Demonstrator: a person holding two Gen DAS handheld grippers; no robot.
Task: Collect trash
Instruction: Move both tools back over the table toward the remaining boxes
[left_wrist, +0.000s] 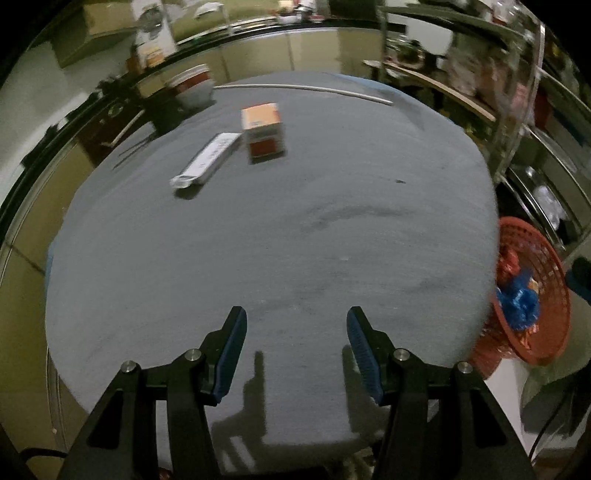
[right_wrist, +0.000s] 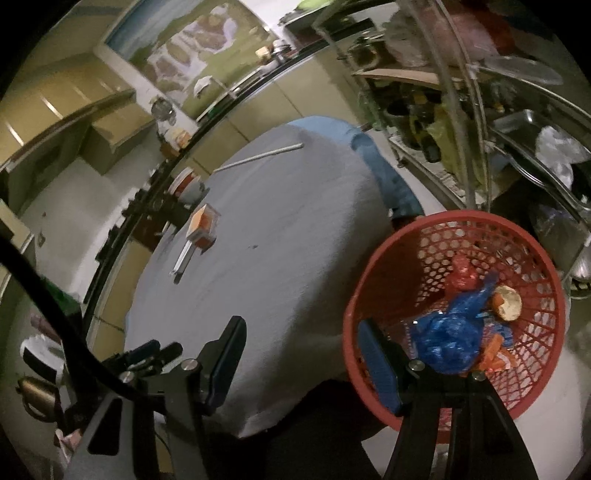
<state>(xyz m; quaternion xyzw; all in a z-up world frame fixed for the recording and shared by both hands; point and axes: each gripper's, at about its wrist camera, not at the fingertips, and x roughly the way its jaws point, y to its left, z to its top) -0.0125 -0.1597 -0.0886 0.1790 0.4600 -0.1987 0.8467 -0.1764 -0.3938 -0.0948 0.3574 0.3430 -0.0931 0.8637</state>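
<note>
A dim kitchen surrounds a round counter (left_wrist: 277, 240) under a grey cloth. Both the left tongs (left_wrist: 295, 350) and right tongs (right_wrist: 299, 354) gape with nothing between the jaws. By my reading, this is the pause between drops: the red basket (right_wrist: 369, 288) beside the counter already holds wrappers. Next comes a reach across to the orange box (left_wrist: 263, 131) and white packet (left_wrist: 207, 158) touching it, both lying well apart from the tongs on the far side.

Black tool (left_wrist: 296, 347), ribbed blue pads (left_wrist: 232, 354)
</note>
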